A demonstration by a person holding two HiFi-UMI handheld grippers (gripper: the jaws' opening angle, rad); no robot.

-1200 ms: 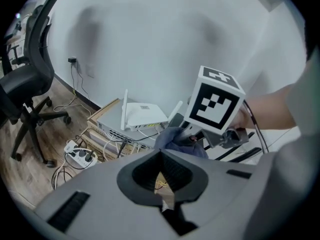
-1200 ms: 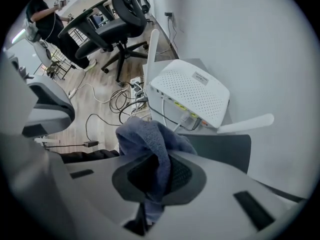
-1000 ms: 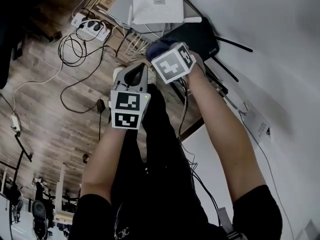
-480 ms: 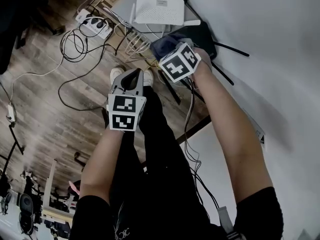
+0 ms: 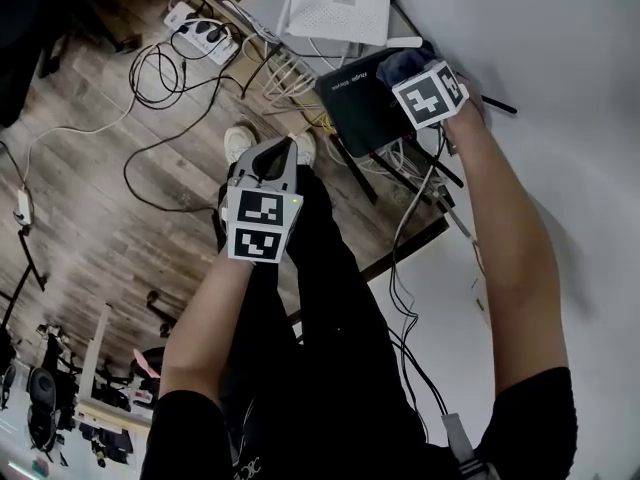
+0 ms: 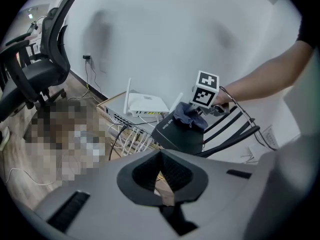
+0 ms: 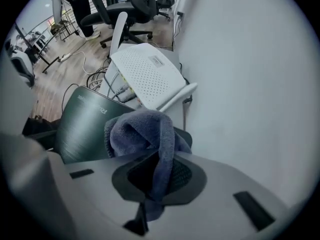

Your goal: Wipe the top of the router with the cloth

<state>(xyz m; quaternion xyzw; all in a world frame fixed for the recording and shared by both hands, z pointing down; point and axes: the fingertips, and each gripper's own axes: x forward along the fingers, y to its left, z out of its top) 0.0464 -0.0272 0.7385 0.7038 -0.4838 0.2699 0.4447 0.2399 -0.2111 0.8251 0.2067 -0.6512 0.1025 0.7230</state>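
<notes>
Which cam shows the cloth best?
Right gripper view: the cloth fills the centre, clamped in the jaws, on the black router. Left gripper view shows it small; head view, a sliver behind the marker cube.

Grey left gripper (image 5: 289, 143), black-white marker cube (image 5: 262, 226)

a white router (image 5: 338, 8) with pale antennas sits on top of a flat grey switch (image 6: 118, 115), close against the white wall (image 5: 560, 88). a bundle of white cables (image 5: 285, 74) spills from the switch's front ports toward the wooden floor (image 5: 90, 218). to your left of that stack, a white power strip (image 5: 205, 30) lies on the floor with plugs in it, and dark cords (image 5: 160, 88) loop loosely across the boards near it. further left, a small white adapter (image 5: 22, 208) lies on a thin pale cord. in the left gripper view a black office chair (image 6: 35, 69) stands well apart from the stack, and a wall socket (image 6: 86, 58) with a cord hanging from it shows low on the wall.
</notes>
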